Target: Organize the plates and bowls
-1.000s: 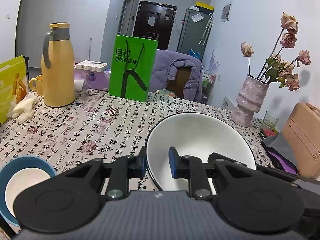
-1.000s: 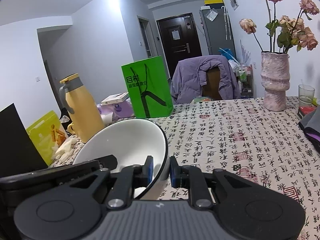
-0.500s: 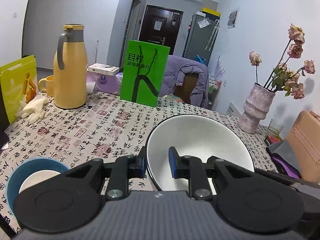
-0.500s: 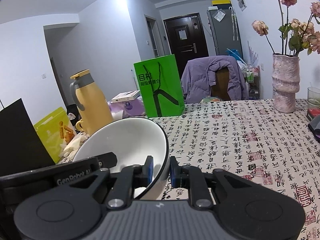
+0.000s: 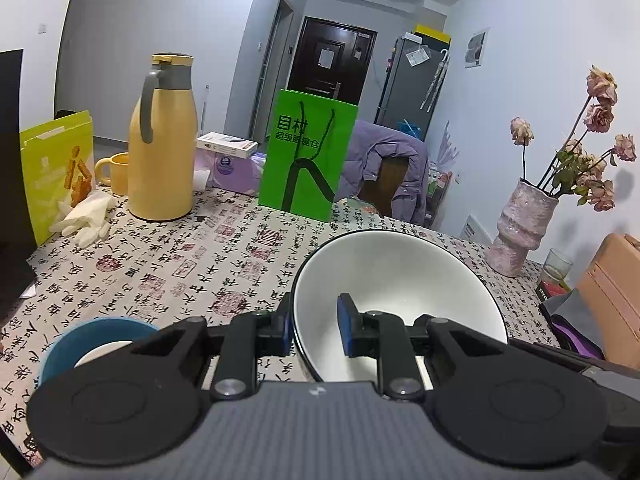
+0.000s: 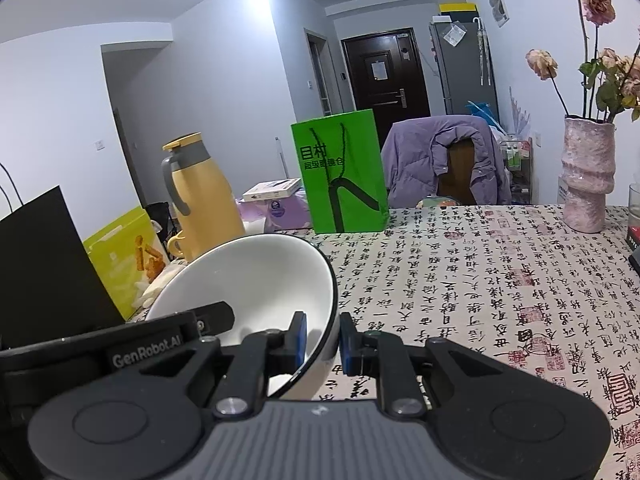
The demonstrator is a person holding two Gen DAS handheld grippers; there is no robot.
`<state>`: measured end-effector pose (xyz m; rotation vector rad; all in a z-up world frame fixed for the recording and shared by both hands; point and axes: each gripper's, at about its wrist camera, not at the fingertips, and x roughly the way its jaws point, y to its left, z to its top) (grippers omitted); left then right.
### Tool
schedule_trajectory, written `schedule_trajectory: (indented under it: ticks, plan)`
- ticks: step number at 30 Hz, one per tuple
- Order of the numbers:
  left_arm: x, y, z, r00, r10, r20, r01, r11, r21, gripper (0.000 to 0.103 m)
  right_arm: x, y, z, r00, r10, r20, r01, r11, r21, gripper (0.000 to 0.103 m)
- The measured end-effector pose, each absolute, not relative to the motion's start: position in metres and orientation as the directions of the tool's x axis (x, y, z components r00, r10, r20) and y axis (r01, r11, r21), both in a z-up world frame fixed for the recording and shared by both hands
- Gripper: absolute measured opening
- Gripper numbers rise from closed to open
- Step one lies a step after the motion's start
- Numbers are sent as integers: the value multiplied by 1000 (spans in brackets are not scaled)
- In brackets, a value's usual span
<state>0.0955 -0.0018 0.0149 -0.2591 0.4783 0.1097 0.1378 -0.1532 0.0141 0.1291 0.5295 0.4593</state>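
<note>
White round bowl w/ dark rim (image 5: 396,280) is held up over the printed tablecloth (image 5: 168,256); L gripper (image 5: 313,326) & R gripper (image 6: 322,338) each pinch its rim, jaws nearly closed. Step looks like carrying it. Next, I think: lower it slowly into the blue bowl w/ white inside (image 5: 80,340) at left.

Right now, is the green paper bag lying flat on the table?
No, the green paper bag stands upright on the patterned tablecloth, to the right of the yellow thermos jug.

Both wrist cameras sit low and close behind the white bowl (image 5: 396,280) (image 6: 256,280), one on its left, one on its right, facing the green bag (image 5: 306,160) (image 6: 342,172) beyond it.
</note>
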Motion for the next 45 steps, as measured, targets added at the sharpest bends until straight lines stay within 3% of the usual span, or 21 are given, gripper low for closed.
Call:
schedule_trajectory:
  ticks: [45]
  plan:
    - [49, 81, 11, 887, 93, -451, -240, 929, -281, 21, 110, -68, 17, 726, 510, -461, -479, 856, 192, 17]
